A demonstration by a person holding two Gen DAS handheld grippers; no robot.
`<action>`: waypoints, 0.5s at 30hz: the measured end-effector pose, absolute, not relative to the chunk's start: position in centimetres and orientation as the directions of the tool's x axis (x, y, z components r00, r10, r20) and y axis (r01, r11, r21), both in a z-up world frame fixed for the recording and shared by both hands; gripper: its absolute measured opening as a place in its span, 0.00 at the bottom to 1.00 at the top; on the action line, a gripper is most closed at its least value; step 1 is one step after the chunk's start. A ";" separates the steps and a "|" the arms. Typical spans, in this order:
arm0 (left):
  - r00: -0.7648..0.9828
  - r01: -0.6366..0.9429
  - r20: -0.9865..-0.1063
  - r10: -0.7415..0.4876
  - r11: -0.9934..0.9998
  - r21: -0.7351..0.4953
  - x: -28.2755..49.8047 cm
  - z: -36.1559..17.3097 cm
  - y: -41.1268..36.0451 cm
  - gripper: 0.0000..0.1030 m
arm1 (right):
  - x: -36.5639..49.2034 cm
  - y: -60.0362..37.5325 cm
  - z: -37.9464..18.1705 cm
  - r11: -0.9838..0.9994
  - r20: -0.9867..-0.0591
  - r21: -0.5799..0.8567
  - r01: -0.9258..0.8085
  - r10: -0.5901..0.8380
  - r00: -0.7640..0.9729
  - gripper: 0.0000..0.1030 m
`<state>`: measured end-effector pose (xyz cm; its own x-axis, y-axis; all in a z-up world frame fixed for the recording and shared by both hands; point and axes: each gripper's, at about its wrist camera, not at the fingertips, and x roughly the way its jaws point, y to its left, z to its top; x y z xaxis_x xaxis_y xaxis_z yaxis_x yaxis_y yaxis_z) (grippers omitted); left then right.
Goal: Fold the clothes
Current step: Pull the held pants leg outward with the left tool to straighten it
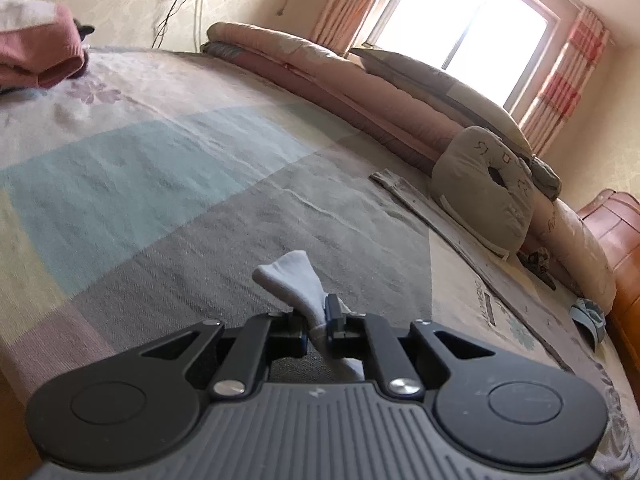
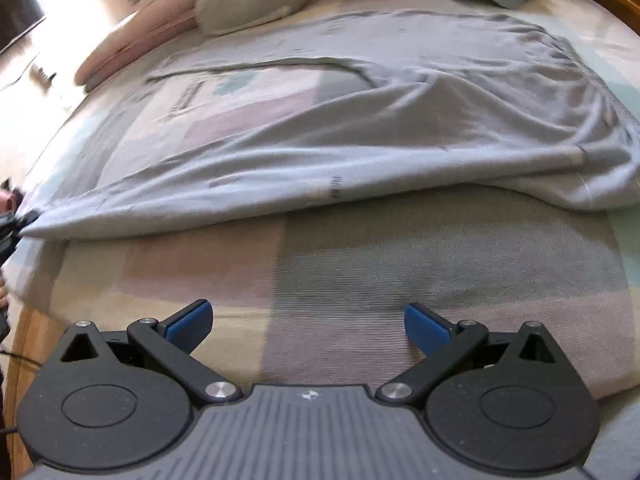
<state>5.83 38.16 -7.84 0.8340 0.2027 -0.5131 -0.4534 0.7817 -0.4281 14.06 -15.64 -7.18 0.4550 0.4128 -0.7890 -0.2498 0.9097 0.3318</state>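
A pale grey garment (image 2: 400, 120), seemingly a pair of trousers, is lying spread across a bed's patchwork cover. Its bulk is bunching in soft folds toward three o'clock in the right wrist view, while one long leg is stretching out toward nine o'clock. In the left wrist view, a corner of that pale fabric (image 1: 298, 284) is poking up at twelve o'clock.

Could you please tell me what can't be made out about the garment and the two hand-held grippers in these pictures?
- Left wrist view: the left hand-held gripper pinches light grey cloth; its own body hides the rest.
- Right wrist view: the grey garment runs off the right edge; its type is unclear.
- Right hand-held gripper: open, holding nothing.
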 end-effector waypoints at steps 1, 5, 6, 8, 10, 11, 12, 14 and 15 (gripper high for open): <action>0.834 -0.451 -0.513 0.201 0.784 -0.426 5.8 -7.8 38.2 0.08 | 14.0 -15.4 -6.7 0.904 -0.780 0.334 -0.268 0.424 0.460 1.00; 0.836 -0.451 -0.512 0.199 0.779 -0.435 5.8 -7.9 38.4 0.10 | 14.2 -14.3 -5.2 0.874 -0.749 0.370 -0.315 0.481 0.455 1.00; 0.837 -0.451 -0.511 0.198 0.778 -0.438 5.7 -7.9 38.4 0.11 | 14.2 -14.0 -5.0 0.865 -0.745 0.383 -0.323 0.496 0.446 1.00; 0.836 -0.452 -0.511 0.198 0.776 -0.439 5.6 -7.8 38.5 0.12 | 14.2 -13.4 -4.6 0.848 -0.738 0.405 -0.341 0.523 0.426 1.00; 0.837 -0.451 -0.512 0.193 0.774 -0.445 5.4 -7.9 38.7 0.13 | 13.9 -12.7 -4.4 0.838 -0.735 0.408 -0.362 0.537 0.414 1.00; 0.836 -0.452 -0.513 0.192 0.773 -0.446 5.3 -7.8 38.8 0.15 | 13.8 -12.4 -4.2 0.835 -0.736 0.403 -0.374 0.539 0.410 1.00; 0.834 -0.456 -0.514 0.198 0.771 -0.444 5.2 -7.8 38.9 0.16 | 13.7 -12.2 -4.1 0.837 -0.738 0.392 -0.382 0.534 0.412 1.00; 0.831 -0.469 -0.513 0.214 0.766 -0.441 4.8 -7.6 39.2 0.17 | 13.5 -11.8 -4.0 0.841 -0.744 0.368 -0.396 0.522 0.417 1.00; 0.831 -0.475 -0.510 0.223 0.761 -0.442 4.5 -7.5 39.5 0.17 | 13.5 -11.7 -3.9 0.843 -0.746 0.357 -0.402 0.516 0.420 1.00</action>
